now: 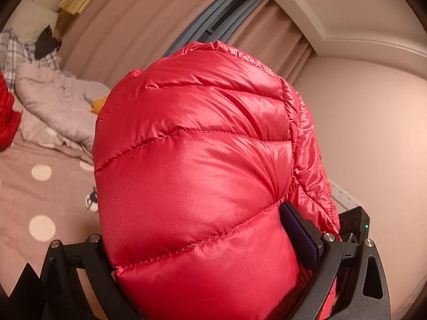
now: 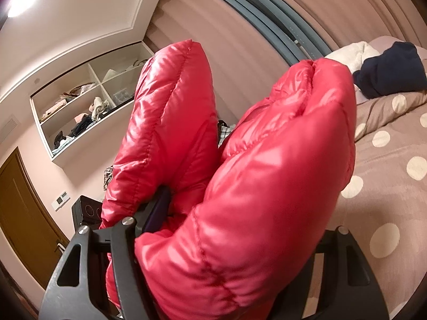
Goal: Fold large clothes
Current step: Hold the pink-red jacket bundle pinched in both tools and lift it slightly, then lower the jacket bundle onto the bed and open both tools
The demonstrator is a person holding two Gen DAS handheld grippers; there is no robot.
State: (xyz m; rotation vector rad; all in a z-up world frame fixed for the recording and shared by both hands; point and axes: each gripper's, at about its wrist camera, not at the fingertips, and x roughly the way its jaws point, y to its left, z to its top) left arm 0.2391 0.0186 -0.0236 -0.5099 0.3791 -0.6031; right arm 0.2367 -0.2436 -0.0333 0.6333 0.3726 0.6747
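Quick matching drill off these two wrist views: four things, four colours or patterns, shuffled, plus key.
Things:
1. puffer jacket
2. bedsheet
3. garment at the head of the bed
4. door

Colours or patterns:
A. brown wood
B. shiny red, quilted
C. dark navy
D. taupe with pale polka dots

Pairs: 1-B, 2-D, 3-C, 4-A

text: none legible | glossy red quilted down jacket (image 1: 192,160): no label or brand seen | pink bedsheet with white polka dots (image 1: 40,186): a small dark printed figure, no lettering readable | white wall panel by the brown door (image 2: 62,198): marks too small to read
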